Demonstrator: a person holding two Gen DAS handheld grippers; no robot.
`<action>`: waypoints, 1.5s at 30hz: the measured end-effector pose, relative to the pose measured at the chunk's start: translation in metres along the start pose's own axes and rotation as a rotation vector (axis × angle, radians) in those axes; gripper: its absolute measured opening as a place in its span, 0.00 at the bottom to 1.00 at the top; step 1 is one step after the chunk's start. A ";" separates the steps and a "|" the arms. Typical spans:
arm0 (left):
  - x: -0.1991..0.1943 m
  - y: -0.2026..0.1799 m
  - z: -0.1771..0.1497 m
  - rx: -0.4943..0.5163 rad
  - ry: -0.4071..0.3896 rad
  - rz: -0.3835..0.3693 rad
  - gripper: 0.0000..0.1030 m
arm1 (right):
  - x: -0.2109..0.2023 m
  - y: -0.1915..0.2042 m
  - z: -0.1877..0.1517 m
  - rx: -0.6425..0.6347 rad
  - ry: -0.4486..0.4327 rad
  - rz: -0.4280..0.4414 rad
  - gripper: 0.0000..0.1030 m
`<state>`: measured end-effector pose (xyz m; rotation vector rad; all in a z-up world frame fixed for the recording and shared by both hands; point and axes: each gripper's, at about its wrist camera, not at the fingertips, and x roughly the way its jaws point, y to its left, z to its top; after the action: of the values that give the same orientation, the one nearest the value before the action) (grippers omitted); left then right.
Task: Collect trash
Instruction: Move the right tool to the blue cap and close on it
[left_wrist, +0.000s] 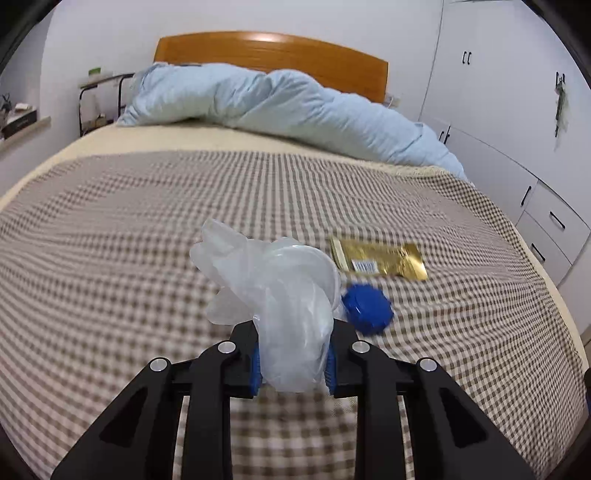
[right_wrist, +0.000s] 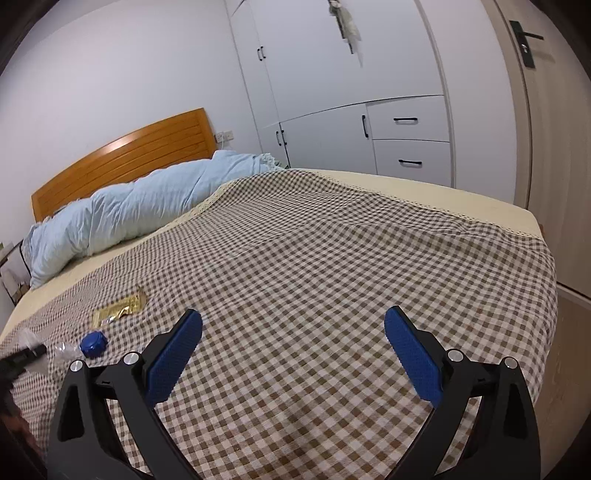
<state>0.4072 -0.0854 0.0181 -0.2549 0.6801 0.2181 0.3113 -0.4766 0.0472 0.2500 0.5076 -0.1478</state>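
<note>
My left gripper (left_wrist: 293, 360) is shut on a crumpled clear plastic bag (left_wrist: 280, 291), held just above the checked bedspread (left_wrist: 147, 221). A blue bottle cap (left_wrist: 367, 308) lies on the bed just right of the bag. A gold foil wrapper (left_wrist: 378, 258) lies flat beyond it. In the right wrist view my right gripper (right_wrist: 293, 339) is open and empty above the bed. The cap (right_wrist: 93, 343) and the wrapper (right_wrist: 120, 308) lie to its left, and the left gripper's tip with the bag shows at the far left edge (right_wrist: 26, 354).
A light blue duvet (left_wrist: 280, 107) is bunched along the head of the bed in front of a wooden headboard (left_wrist: 273, 55). White wardrobes with drawers (right_wrist: 369, 110) stand along the bed's right side. A small black side table (left_wrist: 99, 99) stands at the far left.
</note>
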 end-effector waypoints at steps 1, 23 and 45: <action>-0.001 0.004 0.003 0.002 -0.006 0.006 0.22 | 0.000 0.003 -0.001 -0.010 -0.001 0.000 0.92; -0.005 0.032 -0.001 0.044 -0.144 -0.161 0.22 | -0.031 0.178 -0.048 -0.499 -0.112 0.276 0.92; 0.001 0.070 -0.003 -0.121 -0.096 -0.209 0.22 | 0.131 0.285 -0.050 -0.415 0.434 0.282 0.87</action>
<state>0.3864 -0.0197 0.0034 -0.4260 0.5415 0.0707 0.4585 -0.1999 -0.0028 -0.0595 0.9110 0.2928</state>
